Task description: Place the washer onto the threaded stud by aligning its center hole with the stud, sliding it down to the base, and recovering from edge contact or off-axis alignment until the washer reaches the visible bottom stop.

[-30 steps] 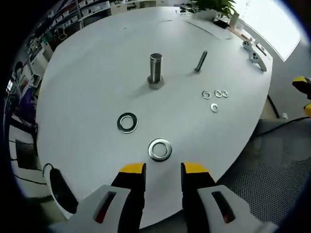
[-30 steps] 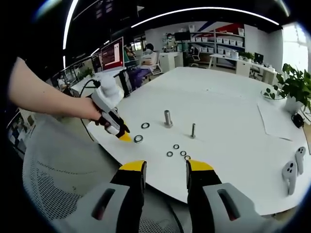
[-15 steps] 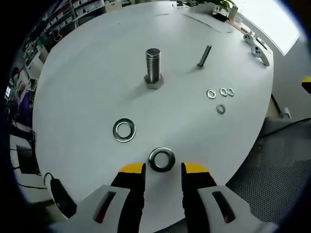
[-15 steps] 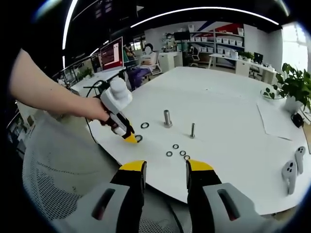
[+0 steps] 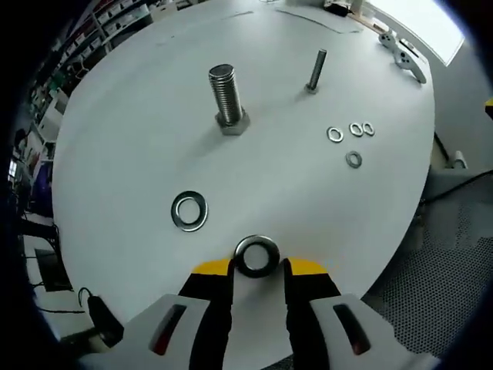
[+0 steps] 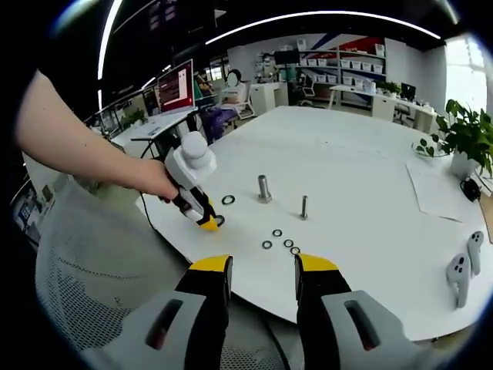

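A large threaded stud stands upright on its hex base on the white round table. One large steel washer lies flat on the table between the yellow fingertips of my left gripper, which is open around it. A second large washer lies to its left. In the right gripper view a hand holds the left gripper tilted down at the table's near edge, with the stud beyond it. My right gripper is open with nothing in it, off the table's edge.
A thin bolt stands right of the stud, with several small washers near it. Two white controllers, a paper sheet and a potted plant sit at the table's far side. A mesh chair is below the edge.
My left gripper has moved forward and down until the near washer lies between its fingertips. The jaws keep the same gap. The right gripper has stayed put.
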Available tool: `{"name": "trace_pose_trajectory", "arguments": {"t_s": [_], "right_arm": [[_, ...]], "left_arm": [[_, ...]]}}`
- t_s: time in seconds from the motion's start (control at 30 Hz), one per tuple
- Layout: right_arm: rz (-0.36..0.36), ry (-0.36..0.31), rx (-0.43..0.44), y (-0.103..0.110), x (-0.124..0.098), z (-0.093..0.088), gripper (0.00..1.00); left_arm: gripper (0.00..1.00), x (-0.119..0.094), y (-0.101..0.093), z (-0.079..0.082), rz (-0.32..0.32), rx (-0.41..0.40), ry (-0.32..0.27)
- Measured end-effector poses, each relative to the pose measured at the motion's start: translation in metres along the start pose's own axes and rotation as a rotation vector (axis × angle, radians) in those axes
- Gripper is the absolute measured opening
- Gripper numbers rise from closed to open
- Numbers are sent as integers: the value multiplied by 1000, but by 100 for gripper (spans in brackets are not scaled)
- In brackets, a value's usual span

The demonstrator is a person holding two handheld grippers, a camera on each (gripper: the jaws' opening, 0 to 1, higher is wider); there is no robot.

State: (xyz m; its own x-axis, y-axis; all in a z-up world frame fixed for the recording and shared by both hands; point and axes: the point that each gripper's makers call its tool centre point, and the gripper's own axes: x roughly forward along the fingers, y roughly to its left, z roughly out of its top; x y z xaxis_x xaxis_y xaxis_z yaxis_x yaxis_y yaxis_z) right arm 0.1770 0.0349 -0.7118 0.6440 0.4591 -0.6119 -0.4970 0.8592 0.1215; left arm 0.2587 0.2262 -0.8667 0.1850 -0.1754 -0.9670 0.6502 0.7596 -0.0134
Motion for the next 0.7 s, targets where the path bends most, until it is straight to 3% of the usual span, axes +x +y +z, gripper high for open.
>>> {"name": "trace_pose_trajectory", "arguments": {"t_s": [0.13, 0.2, 0.33, 0.7], "right_arm": [[1, -1, 2, 0, 0, 0, 35], [1, -1, 1, 0, 0, 0, 35], [2, -1, 1, 0, 0, 0, 35], [7, -3, 1, 1, 0, 0, 35]], "left_arm": [[24, 1, 1, 2, 0, -41, 15], [23, 1, 0, 1, 19, -6, 25], [24, 1, 0, 3, 15, -39, 19], [26, 1, -2, 2, 7, -6, 39]]}}
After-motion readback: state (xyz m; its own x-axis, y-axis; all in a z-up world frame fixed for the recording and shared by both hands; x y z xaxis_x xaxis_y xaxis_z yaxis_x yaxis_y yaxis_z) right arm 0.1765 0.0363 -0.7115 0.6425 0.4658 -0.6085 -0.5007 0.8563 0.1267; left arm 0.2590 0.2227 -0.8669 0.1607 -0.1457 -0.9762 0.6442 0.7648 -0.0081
